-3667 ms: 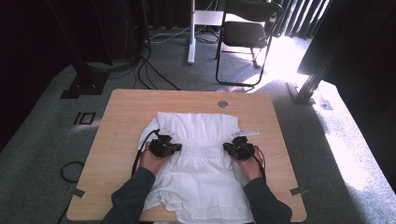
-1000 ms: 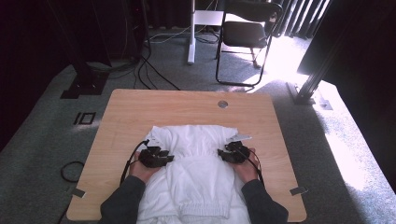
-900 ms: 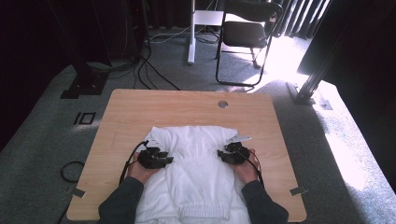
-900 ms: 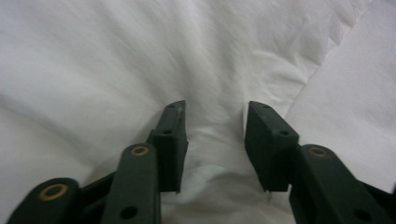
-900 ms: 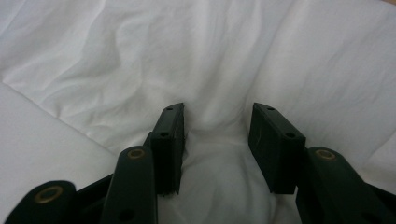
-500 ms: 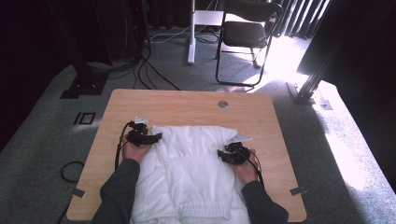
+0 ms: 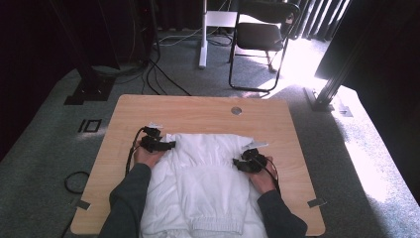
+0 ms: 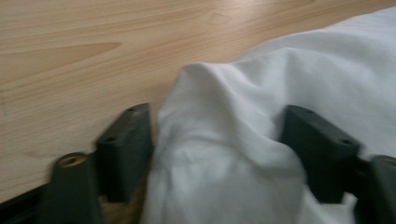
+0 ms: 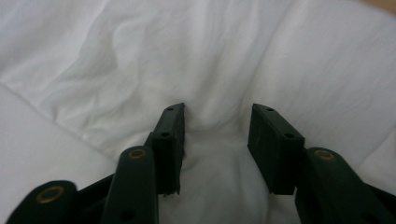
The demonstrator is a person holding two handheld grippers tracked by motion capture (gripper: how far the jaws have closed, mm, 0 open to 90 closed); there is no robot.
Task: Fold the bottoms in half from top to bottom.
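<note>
White shirt [image 7: 208,183] is partly folded on the wooden table [image 7: 198,109]
Left gripper [image 7: 157,144] has been closing around its corner; right gripper [image 7: 246,162] pinches cloth; more folds left

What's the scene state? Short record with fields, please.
surface: wooden table
item: white garment, partly folded, near edge hangs over table front
left hand-held gripper: at garment's far left corner, jaws just closing, cloth bunched between them
right hand-held gripper: on garment's right side, a fold between the jaws
background: folding chair behind table
</note>
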